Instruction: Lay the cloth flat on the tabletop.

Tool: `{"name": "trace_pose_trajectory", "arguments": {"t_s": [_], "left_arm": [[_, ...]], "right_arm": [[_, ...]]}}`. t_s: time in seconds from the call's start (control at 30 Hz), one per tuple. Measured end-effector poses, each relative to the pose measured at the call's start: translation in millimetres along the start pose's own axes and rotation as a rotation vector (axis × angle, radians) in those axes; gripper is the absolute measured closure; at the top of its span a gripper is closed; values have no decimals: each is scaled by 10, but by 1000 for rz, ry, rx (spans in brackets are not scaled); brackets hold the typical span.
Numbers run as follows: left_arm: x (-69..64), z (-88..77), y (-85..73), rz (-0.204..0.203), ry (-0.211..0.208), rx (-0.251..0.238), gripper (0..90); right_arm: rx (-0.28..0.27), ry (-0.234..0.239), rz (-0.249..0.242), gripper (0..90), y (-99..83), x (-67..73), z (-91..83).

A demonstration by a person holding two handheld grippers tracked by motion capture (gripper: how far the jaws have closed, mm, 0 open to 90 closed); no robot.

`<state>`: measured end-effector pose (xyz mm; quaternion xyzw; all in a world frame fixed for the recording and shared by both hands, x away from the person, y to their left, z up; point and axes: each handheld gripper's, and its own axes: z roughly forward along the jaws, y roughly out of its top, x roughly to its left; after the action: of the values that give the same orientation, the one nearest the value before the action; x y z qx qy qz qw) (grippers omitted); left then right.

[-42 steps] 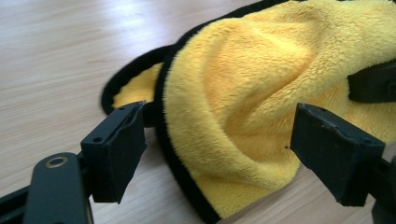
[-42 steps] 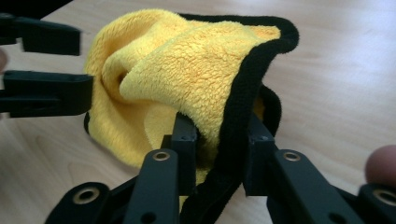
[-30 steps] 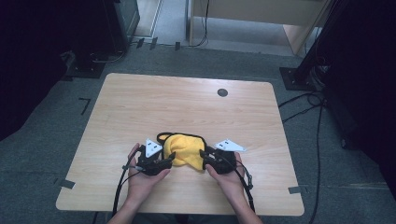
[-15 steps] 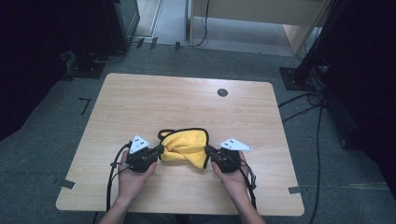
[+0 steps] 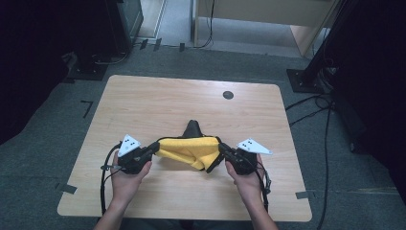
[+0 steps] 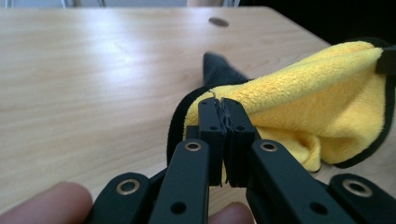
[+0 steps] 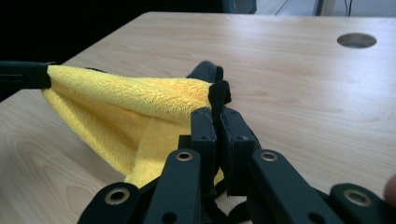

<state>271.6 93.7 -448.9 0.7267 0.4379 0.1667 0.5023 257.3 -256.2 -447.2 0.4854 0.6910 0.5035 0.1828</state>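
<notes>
The gripper views show the left gripper [image 6: 223, 108] and right gripper [image 7: 215, 112] each pinching the yellow cloth [image 5: 187, 149], stretched between low hands above the counter [image 5: 158, 103].

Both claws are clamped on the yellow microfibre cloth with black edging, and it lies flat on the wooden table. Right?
Not quite: the yellow microfibre cloth with black edging hangs stretched between the left claw and right claw, sagging, with one corner trailing on the wooden table, as the high view shows.

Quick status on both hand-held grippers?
Left hand-held gripper: closed on one edge of the yellow cloth.
Right hand-held gripper: closed on its opposite black-trimmed edge.
</notes>
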Motion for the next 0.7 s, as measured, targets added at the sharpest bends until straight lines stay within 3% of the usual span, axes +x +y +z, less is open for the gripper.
{"name": "trace_pose_trajectory", "arguments": {"t_s": [0.13, 0.27, 0.47, 0.7], "left_arm": [[-38, -136, 98, 8, -24, -56, 880], [-118, -327, 257, 13, -79, -118, 880], [-272, -579, 431, 59, -95, -181, 878], [-386, -800, 549, 76, -116, -231, 876]], "right_arm": [[-50, 11, -14, 849, 95, 65, -139], [-110, 24, -30, 848, 238, 159, -325], [-188, 44, -66, 848, 437, 279, -592], [-249, 64, -112, 849, 590, 463, -883]]}}
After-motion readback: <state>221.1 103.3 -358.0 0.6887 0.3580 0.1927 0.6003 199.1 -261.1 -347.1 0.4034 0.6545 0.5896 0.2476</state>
